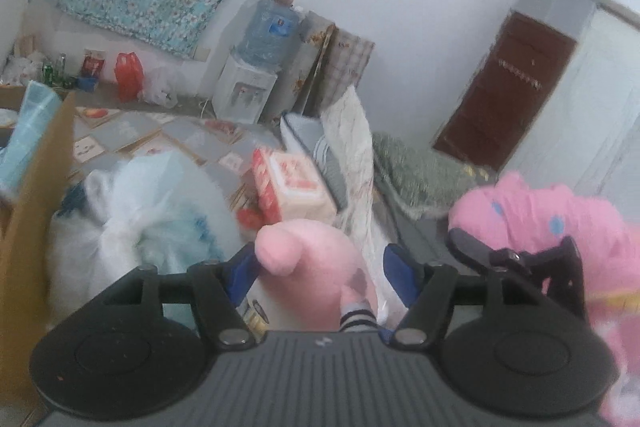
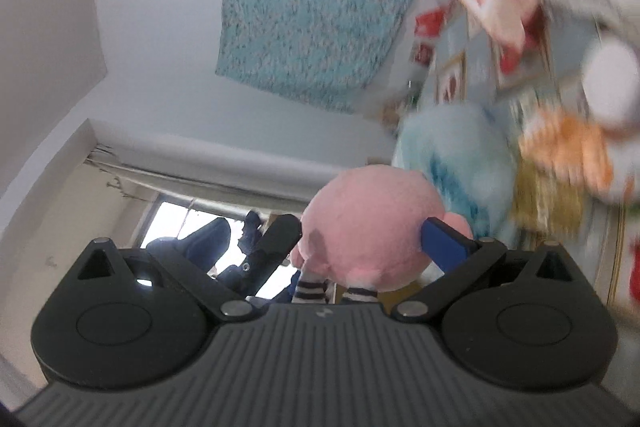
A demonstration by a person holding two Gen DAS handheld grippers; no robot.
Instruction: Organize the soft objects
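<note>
Pink plush toy (image 2: 368, 227) sits clamped between the right tool (image 2: 362, 239) fingers. The left tool (image 1: 320, 267) brackets it too, contact uncertain.

Each tool has a dark grey ribbed housing bearing a small pale logo, flanked by two round black discs. Black linkage arms pivot on silver screws. The left tool (image 1: 320, 263) carries blue finger pads (image 1: 240, 273); the right tool (image 2: 360, 239) shows one blue pad (image 2: 446, 243) and one black finger.
</note>
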